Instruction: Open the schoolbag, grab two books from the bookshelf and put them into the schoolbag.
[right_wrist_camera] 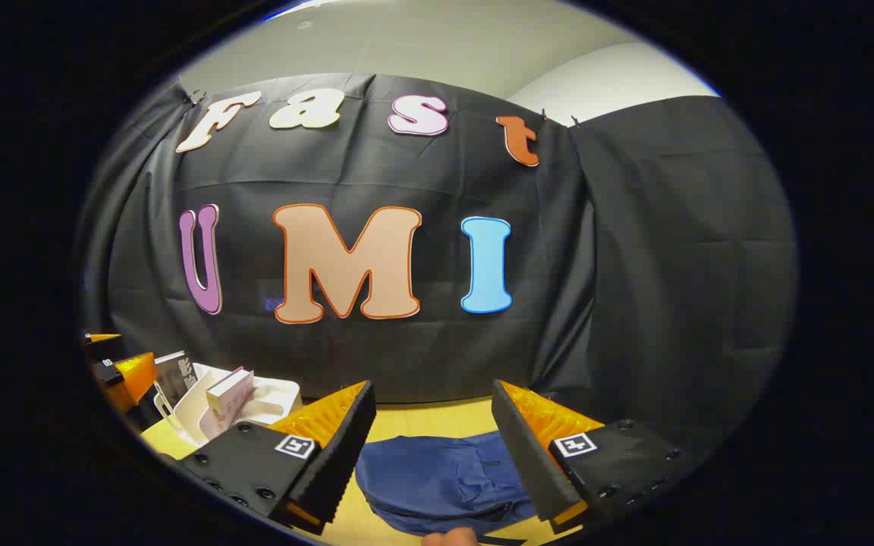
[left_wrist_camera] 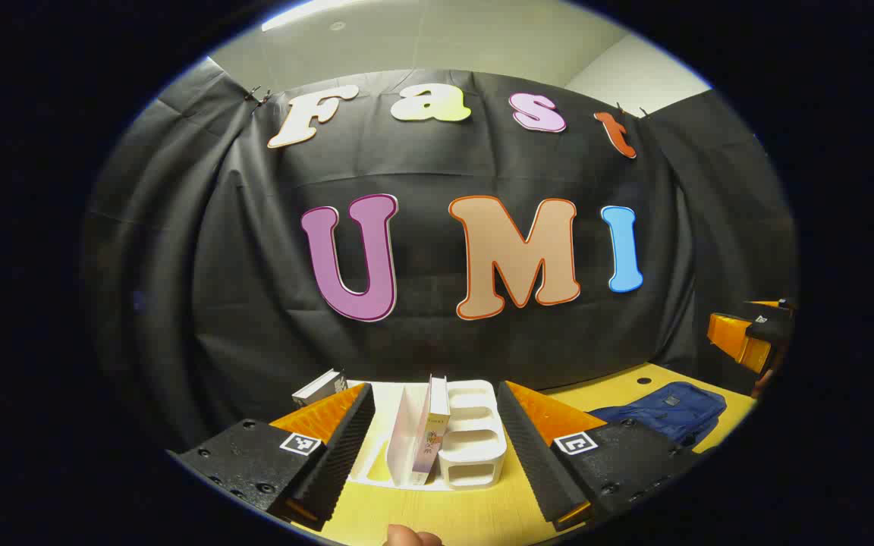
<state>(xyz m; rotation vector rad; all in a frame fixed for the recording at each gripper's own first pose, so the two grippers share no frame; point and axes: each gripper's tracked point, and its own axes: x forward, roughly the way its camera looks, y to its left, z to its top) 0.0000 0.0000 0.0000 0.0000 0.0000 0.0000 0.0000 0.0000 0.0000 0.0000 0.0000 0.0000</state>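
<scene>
Schoolbag (right_wrist_camera: 441, 478) lies flat, long axis across right gripper (right_wrist_camera: 429, 447).

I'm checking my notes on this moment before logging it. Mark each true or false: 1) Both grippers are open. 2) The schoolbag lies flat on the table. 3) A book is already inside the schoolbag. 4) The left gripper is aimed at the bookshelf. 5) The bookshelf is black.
1) True: the left gripper and the right gripper both stand open, holding nothing.
2) True: the blue schoolbag lies flat on the yellow table.
3) False: the pink book stands upright in the bookshelf; the bag looks shut.
4) True: the bookshelf sits between its fingers.
5) False: it is white.
</scene>
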